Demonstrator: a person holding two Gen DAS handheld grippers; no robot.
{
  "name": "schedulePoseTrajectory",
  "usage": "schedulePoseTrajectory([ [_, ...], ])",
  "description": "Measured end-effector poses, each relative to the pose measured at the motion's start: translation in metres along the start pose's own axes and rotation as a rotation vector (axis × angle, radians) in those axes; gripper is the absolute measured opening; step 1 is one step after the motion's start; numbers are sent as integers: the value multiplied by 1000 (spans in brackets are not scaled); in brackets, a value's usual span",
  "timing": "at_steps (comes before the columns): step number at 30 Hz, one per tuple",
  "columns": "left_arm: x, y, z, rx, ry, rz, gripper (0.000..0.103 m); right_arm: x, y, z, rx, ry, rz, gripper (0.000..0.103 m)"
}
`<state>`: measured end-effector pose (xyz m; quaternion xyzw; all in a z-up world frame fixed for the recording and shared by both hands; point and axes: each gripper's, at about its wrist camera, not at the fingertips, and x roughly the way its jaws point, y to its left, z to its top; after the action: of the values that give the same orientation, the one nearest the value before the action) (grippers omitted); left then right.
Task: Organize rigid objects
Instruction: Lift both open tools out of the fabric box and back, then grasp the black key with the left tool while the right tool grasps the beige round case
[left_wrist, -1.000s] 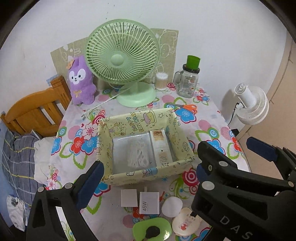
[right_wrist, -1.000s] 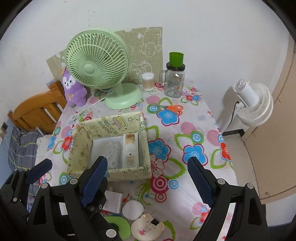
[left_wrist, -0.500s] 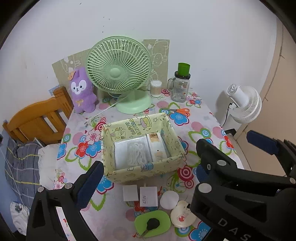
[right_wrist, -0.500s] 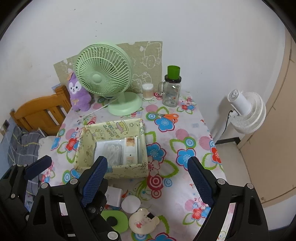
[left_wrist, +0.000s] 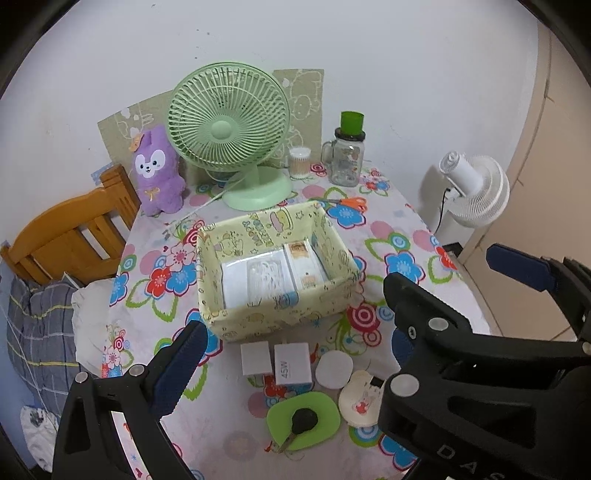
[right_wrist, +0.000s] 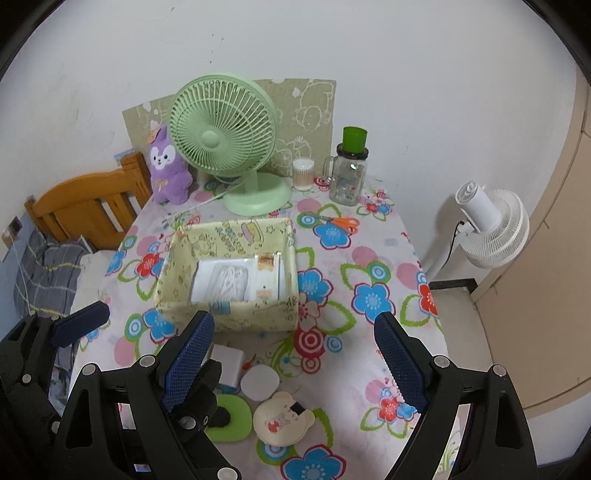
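A yellow patterned fabric box (left_wrist: 280, 314) (right_wrist: 255, 314) sits mid-table and holds white packets and a small carton. In front of it lie two white chargers (left_wrist: 291, 363), a white round disc (left_wrist: 334, 369) (right_wrist: 259, 382), a cream bear-shaped case (left_wrist: 360, 398) (right_wrist: 282, 419) and a green oval pad with a black key (left_wrist: 304, 419). My left gripper (left_wrist: 291, 354) is open and empty above these small items. My right gripper (right_wrist: 293, 360) is open and empty to its right; its arm hides part of the left view.
At the back of the floral table stand a green fan (left_wrist: 231, 133), a purple plush (left_wrist: 157, 170), a cotton swab jar (left_wrist: 300, 162) and a glass jar with green lid (left_wrist: 345, 157). Orange scissors (left_wrist: 349, 202) lie nearby. A wooden chair (left_wrist: 70, 236) is left, a white fan (left_wrist: 476, 188) right.
Both grippers have pulled back and up from the table, so the box and small items look smaller and farther away. Both stay open and empty.
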<state>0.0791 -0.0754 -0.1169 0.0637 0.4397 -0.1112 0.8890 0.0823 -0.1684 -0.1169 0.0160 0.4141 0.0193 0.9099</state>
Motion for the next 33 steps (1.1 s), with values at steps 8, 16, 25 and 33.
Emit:
schedulePoseTrajectory([
  [8, 7, 1, -17, -14, 27, 28, 101, 5, 2, -19, 0, 16, 36, 90],
  [16, 23, 1, -36, -19, 70, 50, 101, 21, 4, -37, -6, 56, 47, 90],
  [25, 42, -1, -58, -27, 101, 48, 101, 43, 0, -60, 14, 97, 51, 90],
  [33, 61, 4, -77, -53, 124, 45, 100, 60, -1, -80, 16, 111, 45, 90],
])
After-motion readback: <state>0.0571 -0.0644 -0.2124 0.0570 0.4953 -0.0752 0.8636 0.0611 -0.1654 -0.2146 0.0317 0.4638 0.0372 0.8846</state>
